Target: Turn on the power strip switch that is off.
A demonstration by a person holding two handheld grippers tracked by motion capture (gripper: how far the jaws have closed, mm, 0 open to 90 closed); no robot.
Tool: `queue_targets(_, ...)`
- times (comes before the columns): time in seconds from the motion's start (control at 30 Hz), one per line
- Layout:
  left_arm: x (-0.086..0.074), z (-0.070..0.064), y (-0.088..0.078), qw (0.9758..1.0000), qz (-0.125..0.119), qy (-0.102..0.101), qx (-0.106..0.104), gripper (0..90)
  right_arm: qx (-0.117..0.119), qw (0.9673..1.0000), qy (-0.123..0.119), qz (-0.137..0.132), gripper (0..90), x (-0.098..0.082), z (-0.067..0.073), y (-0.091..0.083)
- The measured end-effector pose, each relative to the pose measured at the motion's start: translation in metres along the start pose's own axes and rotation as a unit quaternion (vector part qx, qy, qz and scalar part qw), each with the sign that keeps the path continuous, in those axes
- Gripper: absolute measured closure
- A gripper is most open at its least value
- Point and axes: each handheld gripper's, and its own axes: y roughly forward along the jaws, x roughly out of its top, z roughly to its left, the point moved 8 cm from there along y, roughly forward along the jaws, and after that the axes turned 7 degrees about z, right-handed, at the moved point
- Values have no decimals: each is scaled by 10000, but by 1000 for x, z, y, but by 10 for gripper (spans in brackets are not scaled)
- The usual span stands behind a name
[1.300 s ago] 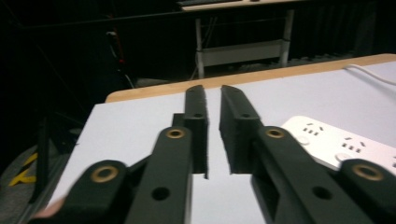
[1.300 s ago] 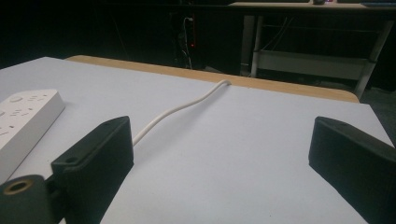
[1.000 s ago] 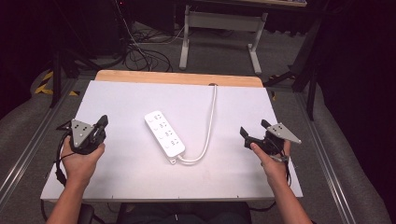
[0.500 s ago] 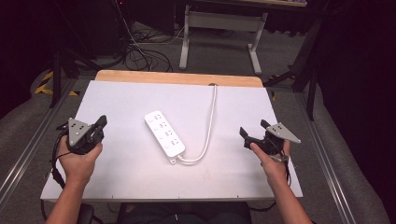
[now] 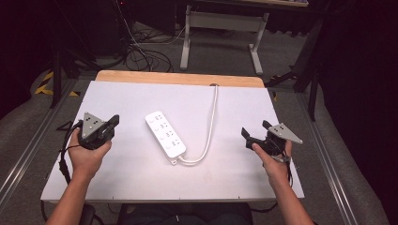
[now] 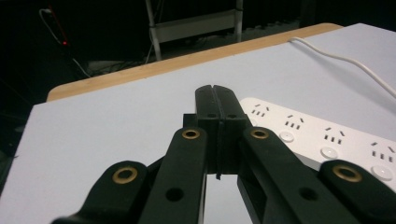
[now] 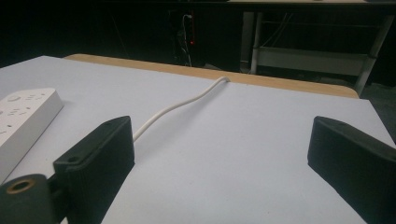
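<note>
**Two claws held at the desk edges, power strip between them**

The left claw (image 5: 114, 123) is seen closed on nothing, its two black jaws pressed flat together in the left gripper view (image 6: 218, 112). It is carried by the left hand (image 5: 87, 152) just above the white desk (image 5: 141, 173), at about nine o'clock from the desk's middle, and is pointed toward three o'clock. The right claw (image 5: 256, 132) is seen wide open in the right gripper view (image 7: 219, 154), with bare desk between its jaws and nothing gripped. It is held by the right hand (image 5: 274, 161) at about three o'clock, near the desk's right edge, and is pointed toward nine o'clock.

The power strip (image 5: 165, 133) is laid flat near the middle of the desk, between the two claws and apart from both, its length run from about eleven o'clock to five o'clock. Its white cord (image 5: 213, 112) is looped out of the near end and led up toward twelve o'clock, where the wooden far edge (image 5: 178, 78) of the desk is reached. Beyond that edge, at twelve o'clock, a metal frame (image 5: 220, 23) is stood on the floor.
</note>
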Motion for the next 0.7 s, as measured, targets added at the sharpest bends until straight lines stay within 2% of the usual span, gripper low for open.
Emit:
queue_targets(0.2, 4, -12, 5, 9996, 107, 15, -245, 900, 0, 10000, -27, 32, 79, -1, 1, 2)
queue_targets(0.37, 5, -20, 13, 9991, 252, 99, -336, 900, -3, 10000, -40, 47, 79, -1, 1, 2)
queue_targets(0.7, 7, -28, 26, 9982, 390, 154, -437, 900, -24, 10000, -7, 57, 80, -2, -1, 1)
